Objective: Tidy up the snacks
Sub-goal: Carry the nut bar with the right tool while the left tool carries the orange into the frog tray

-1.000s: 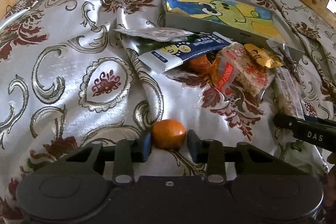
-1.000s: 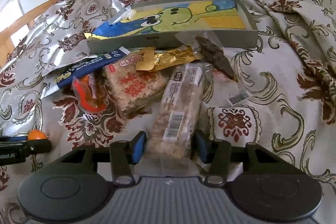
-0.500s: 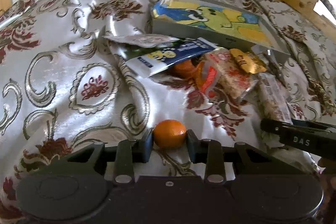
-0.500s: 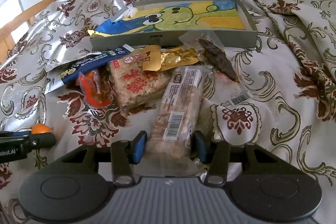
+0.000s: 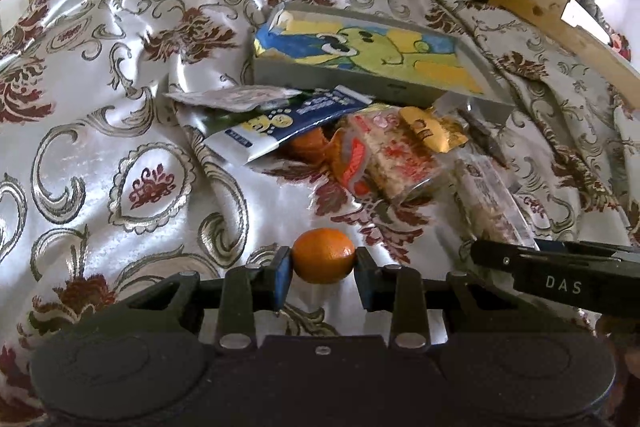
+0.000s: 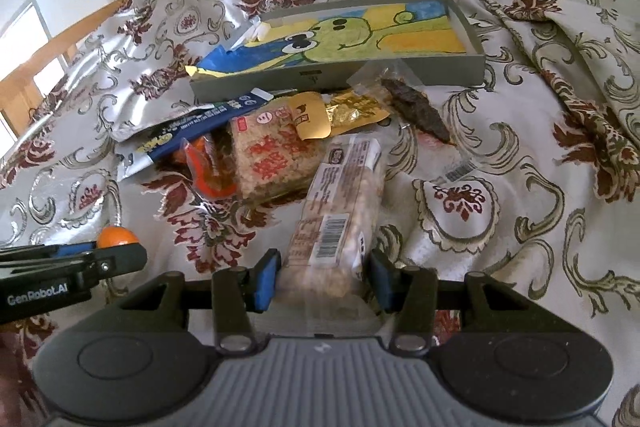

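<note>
Holding snacks, both grippers look ready to carry. The left gripper (image 5: 323,274) pinches the small orange (image 5: 323,255); the right gripper (image 6: 322,279) grips the long snack bar (image 6: 338,211). Next, I think, both go into the gray tray (image 6: 400,77) just behind the pile.

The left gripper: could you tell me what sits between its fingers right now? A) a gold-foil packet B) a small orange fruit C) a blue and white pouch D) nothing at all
B: in the left wrist view the left gripper has its blue pads against both sides of the small orange fruit, which sits just above the patterned bedspread.
</note>
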